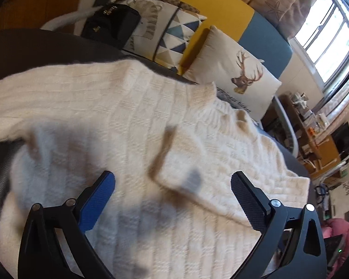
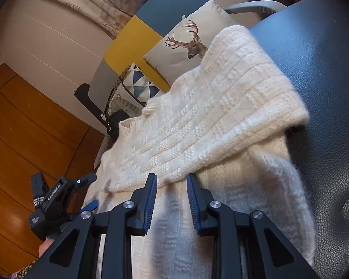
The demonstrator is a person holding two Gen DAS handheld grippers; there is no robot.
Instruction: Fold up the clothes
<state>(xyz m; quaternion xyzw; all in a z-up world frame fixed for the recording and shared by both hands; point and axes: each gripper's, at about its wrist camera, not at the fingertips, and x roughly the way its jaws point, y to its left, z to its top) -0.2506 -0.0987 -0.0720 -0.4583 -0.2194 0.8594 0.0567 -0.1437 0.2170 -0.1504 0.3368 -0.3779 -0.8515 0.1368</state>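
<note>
A cream knit sweater (image 1: 128, 116) lies spread over a dark leather seat (image 2: 325, 93). One sleeve (image 1: 221, 162) is folded across the body, its cuff end lying between my left fingers. My left gripper (image 1: 173, 181) hovers over the sweater's middle, jaws wide apart and empty. In the right wrist view the folded sleeve (image 2: 209, 116) runs as a band over the body. My right gripper (image 2: 171, 181) sits at the sleeve's lower edge with a narrow gap between its blue pads; the pads do not press the knit. The left gripper (image 2: 92, 190) shows at that view's lower left.
A deer cushion (image 1: 242, 76), a triangle-pattern cushion (image 1: 179, 34) and a black bag (image 1: 111, 25) stand behind the sweater. Wooden floor (image 2: 23, 139) lies beyond the seat's edge. A cluttered shelf (image 1: 314, 127) and a pink garment (image 1: 339, 232) are to the right.
</note>
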